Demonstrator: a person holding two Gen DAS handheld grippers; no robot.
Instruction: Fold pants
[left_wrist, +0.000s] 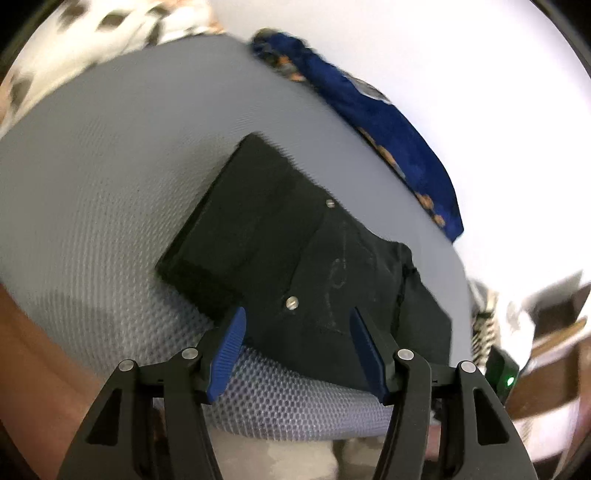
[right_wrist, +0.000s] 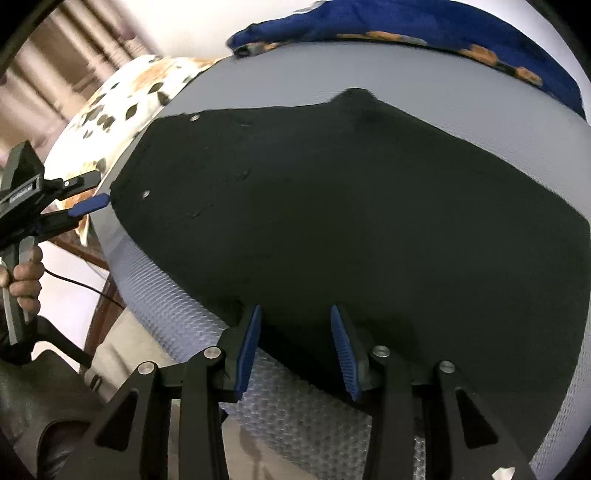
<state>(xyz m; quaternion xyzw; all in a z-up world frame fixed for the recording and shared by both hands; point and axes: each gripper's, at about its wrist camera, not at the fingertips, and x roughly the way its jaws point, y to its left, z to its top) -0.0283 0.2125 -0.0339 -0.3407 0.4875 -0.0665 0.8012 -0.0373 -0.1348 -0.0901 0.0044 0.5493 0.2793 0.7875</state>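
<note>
While the pants (right_wrist: 332, 206) are lying flat on the grey mesh mattress (left_wrist: 92, 184), both grippers are hovering at the near edge with nothing between their fingers. The left gripper (left_wrist: 297, 347) is holding its jaws wide apart, the blue pads framing a metal rivet (left_wrist: 291, 302) near the waistband, and no cloth is sitting between them. In the left wrist view the garment is showing as a thick, squared stack toward the far end, which suggests it is already lying doubled over itself. The right gripper (right_wrist: 295, 347) is also gaping, somewhat less widely, its tips hanging just above the black cloth where that is reaching the mattress edge. In the right wrist view the left tool is appearing at the far left, its blue tip just beside the corner of the pants by a second rivet (right_wrist: 146, 193).

The two tools are probably spreading out along one side so that each can be taking a corner and the fabric can be lifting evenly, not sagging in the middle. The pants are lying close to the front edge, presumably within easy reach. A blue patterned cloth (left_wrist: 380, 122) is resting well apart along the far side, out of the way.
</note>
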